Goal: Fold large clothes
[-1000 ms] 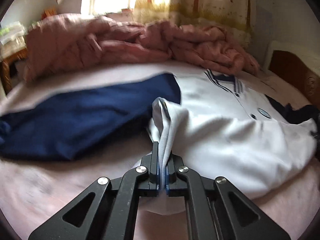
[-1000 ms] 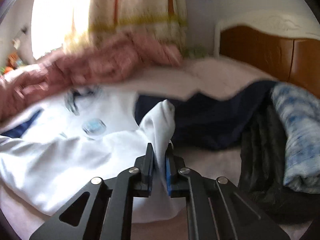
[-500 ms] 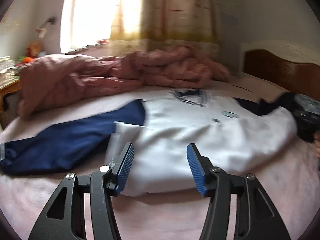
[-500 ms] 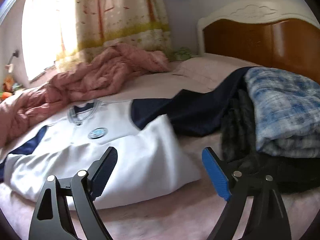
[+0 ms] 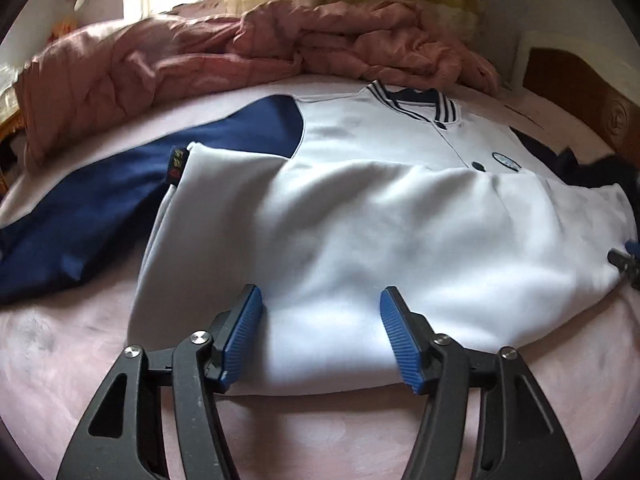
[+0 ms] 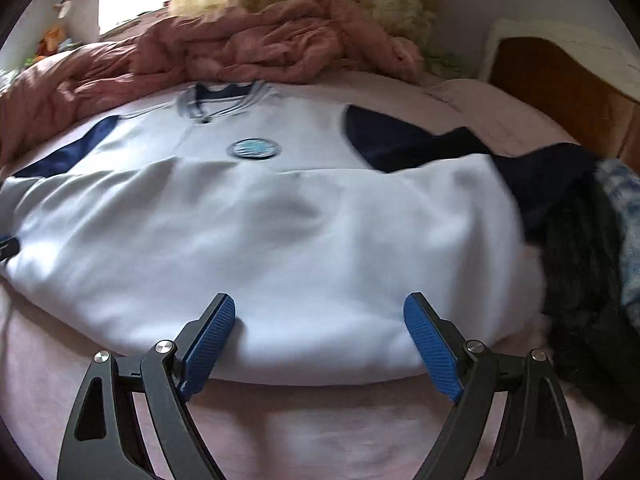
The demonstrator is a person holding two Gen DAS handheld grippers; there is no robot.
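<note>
**Left wrist view: both jaws wide at the folded hem**

Left hand-held gripper (image 5: 320, 336) hangs wide apart, empty, at the near folded edge of the white jacket (image 5: 360, 220) on the pink bed (image 5: 320, 432). Right hand-held gripper (image 6: 320, 344) is equally wide, empty. Navy sleeve (image 5: 100, 200) spreads leftward; beyond lies a crumpled pink quilt (image 5: 240, 48).

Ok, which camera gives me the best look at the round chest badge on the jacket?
The right wrist view: the round badge sits near the middle, facing the lens, whole though slightly blurred, just above the folded-up hem of the white jacket. The left wrist view shows the badge only small and oblique, far to the right.
</note>
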